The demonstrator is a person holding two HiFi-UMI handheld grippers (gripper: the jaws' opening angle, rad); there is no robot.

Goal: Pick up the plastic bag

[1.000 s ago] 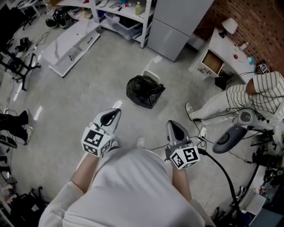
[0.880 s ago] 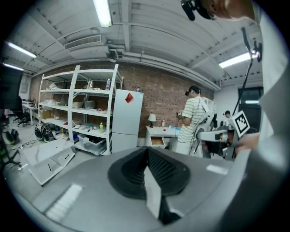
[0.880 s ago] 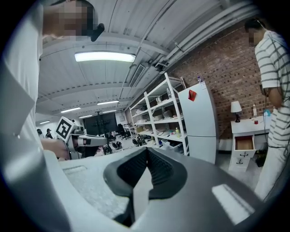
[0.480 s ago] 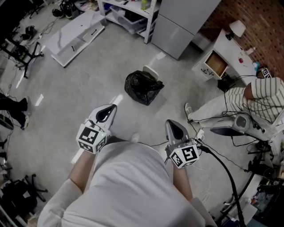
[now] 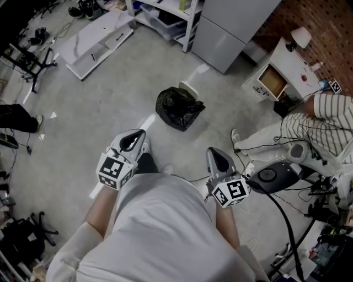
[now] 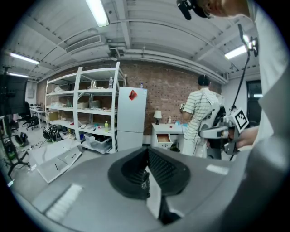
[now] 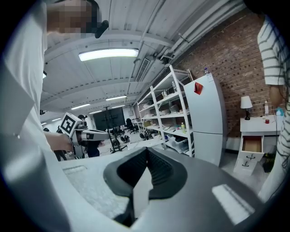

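A black plastic bag sits crumpled on the grey concrete floor, ahead of me, with a small white thing just behind it. My left gripper is held at waist height, shut and empty, well short of the bag. At the same height my right gripper is also shut with nothing in it. In the left gripper view the jaws meet with no gap and point level across the room; the bag is out of that view. The right gripper view shows its jaws closed likewise, with no bag in sight.
A grey cabinet and white shelving stand beyond the bag. A person in a striped shirt sits at the right among cables, by a white drawer unit. A white board lies on the floor at the far left.
The view has shifted slightly, so the bag sits a little higher and nearer. A dark round device at the right has swung closer to my right gripper. Both grippers keep their pose.
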